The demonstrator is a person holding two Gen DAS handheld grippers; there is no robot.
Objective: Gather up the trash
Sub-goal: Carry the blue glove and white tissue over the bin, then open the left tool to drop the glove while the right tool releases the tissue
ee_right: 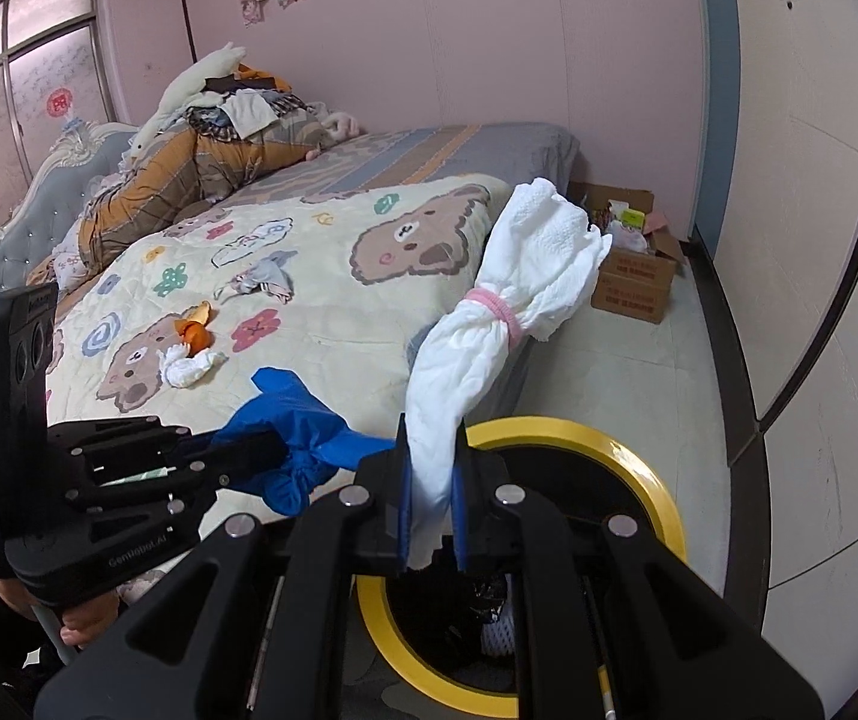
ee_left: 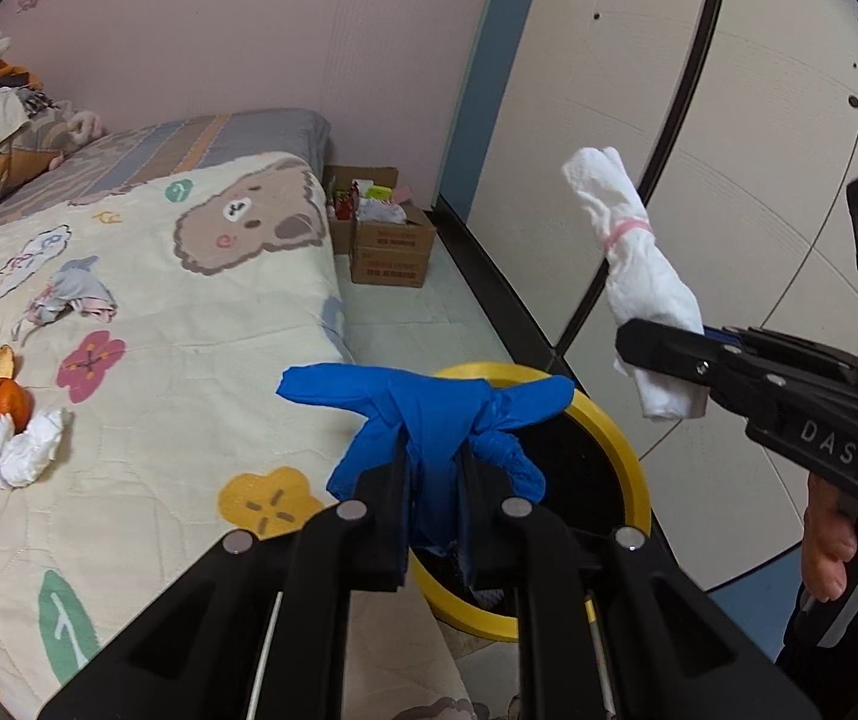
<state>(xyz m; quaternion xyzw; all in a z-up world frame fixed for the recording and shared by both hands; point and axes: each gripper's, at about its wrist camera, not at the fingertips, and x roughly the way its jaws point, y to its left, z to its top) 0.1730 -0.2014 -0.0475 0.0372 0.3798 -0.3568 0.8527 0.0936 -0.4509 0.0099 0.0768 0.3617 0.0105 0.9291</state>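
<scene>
Two pieces of trash are held above the bin (ee_right: 657,483), which stands on the floor at the foot of the bed (ee_right: 333,306). The left gripper (ee_left: 432,504) is closed, its fingers (ee_left: 390,516) clamped on one blue glove (ee_left: 429,414) hanging over the bin's rim. The right gripper (ee_right: 432,501) is likewise closed, its fingers (ee_right: 402,498) pinching the lower end of one white bundle (ee_right: 501,312) tied with a pink band, held above the bin.

Neither piece is yet dropped, so the release of both is judged to be the step in hand. Some trash is already seen inside the bin.

Left on the bed, well apart from the bin: one crumpled tissue (ee_left: 21,447), orange peel (ee_left: 6,390) in about two pieces just beside it, and one small grey cloth scrap (ee_left: 69,297) farther up.
</scene>
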